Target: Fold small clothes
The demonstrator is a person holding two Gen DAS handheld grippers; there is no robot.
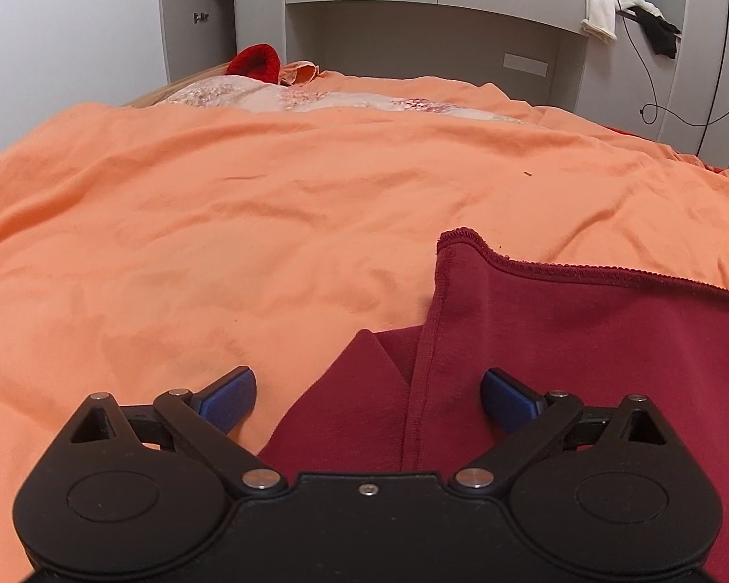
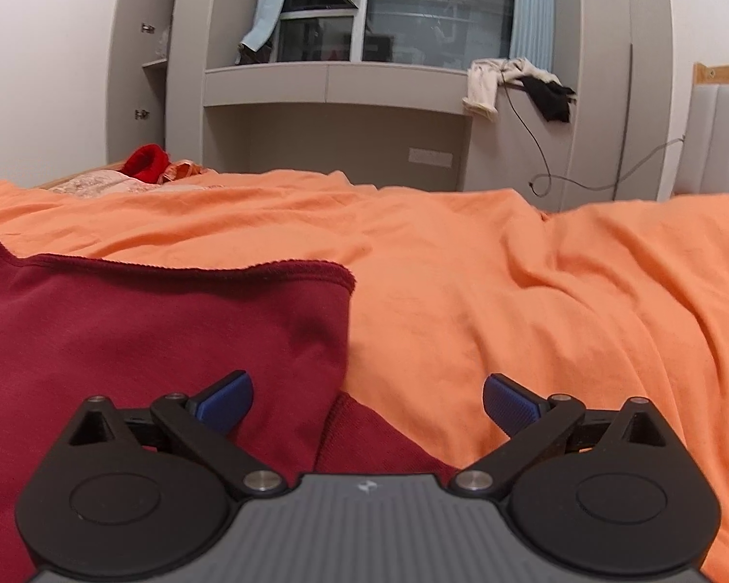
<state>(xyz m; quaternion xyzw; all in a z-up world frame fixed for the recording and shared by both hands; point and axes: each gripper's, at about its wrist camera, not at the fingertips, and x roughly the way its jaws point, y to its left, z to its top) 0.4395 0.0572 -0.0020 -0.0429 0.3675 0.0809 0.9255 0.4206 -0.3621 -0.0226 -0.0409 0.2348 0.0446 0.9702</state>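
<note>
A dark red garment (image 1: 583, 340) lies flat on the orange bedsheet (image 1: 218, 218), its stitched hem on the far side. My left gripper (image 1: 368, 396) is open and empty, just above the garment's left edge, where a lower layer sticks out. In the right wrist view the same garment (image 2: 146, 330) fills the left half. My right gripper (image 2: 368, 398) is open and empty over the garment's right edge, its left pad (image 2: 226, 401) above the cloth and its right pad (image 2: 510, 403) above the sheet (image 2: 534, 316).
A bright red item (image 1: 255, 62) and a floral pillow (image 1: 316, 99) lie at the far end of the bed. Grey cabinets and a shelf (image 2: 335, 82) stand behind, with white and black clothes (image 2: 515, 85) draped on it and a cable hanging down.
</note>
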